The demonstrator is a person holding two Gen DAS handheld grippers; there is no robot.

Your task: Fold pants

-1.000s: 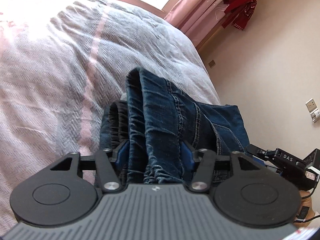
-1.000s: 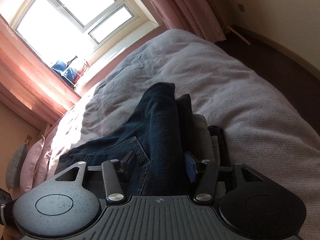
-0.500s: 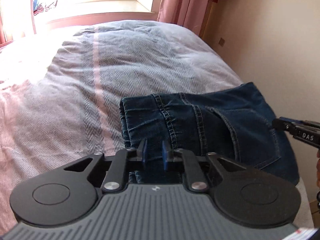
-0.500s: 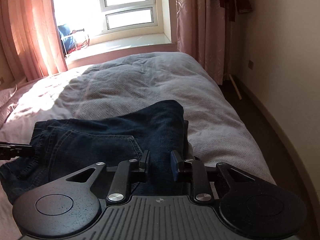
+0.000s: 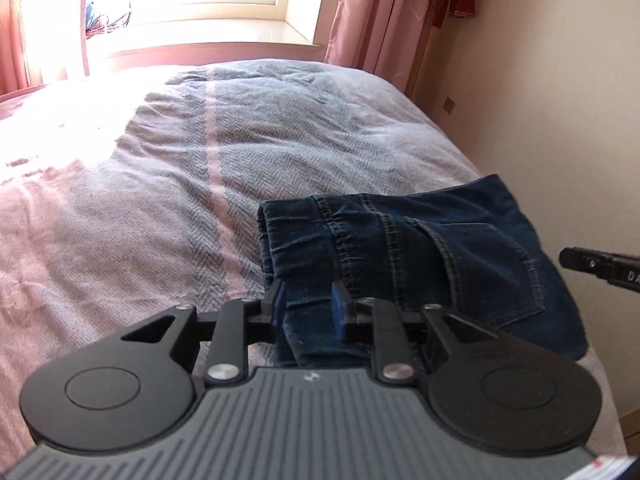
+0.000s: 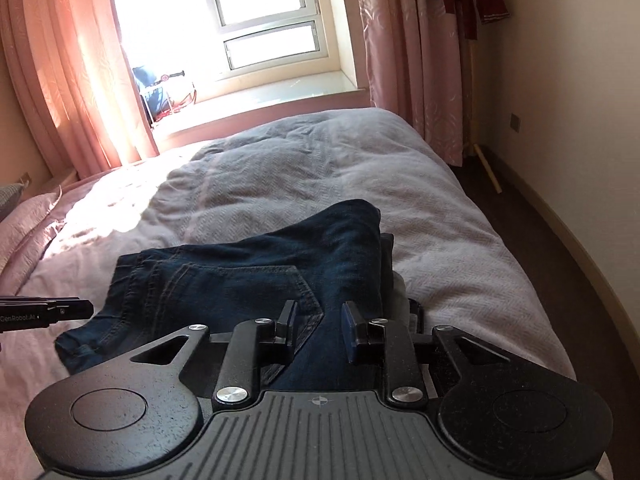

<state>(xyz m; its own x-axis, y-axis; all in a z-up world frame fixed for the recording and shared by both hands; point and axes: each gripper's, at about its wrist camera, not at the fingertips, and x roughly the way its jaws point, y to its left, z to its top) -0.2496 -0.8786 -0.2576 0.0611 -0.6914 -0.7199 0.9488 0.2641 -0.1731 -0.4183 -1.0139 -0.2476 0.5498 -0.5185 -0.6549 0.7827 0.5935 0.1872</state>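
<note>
A: The left hand-held gripper (image 5: 307, 307) has just been easing its jaws wider, denim between them. Still pinched? Looks so; hard to tell.

B: The right hand-held gripper (image 6: 319, 325) has just closed on the other end of the pants (image 5: 404, 256), whose long axis runs between them across the bed (image 5: 168, 184). Only the right view shows pale fabric beneath.

Pants (image 5: 420, 256) on bed (image 5: 200, 184) near its right edge, window (image 6: 260, 20) behind bed.
</note>
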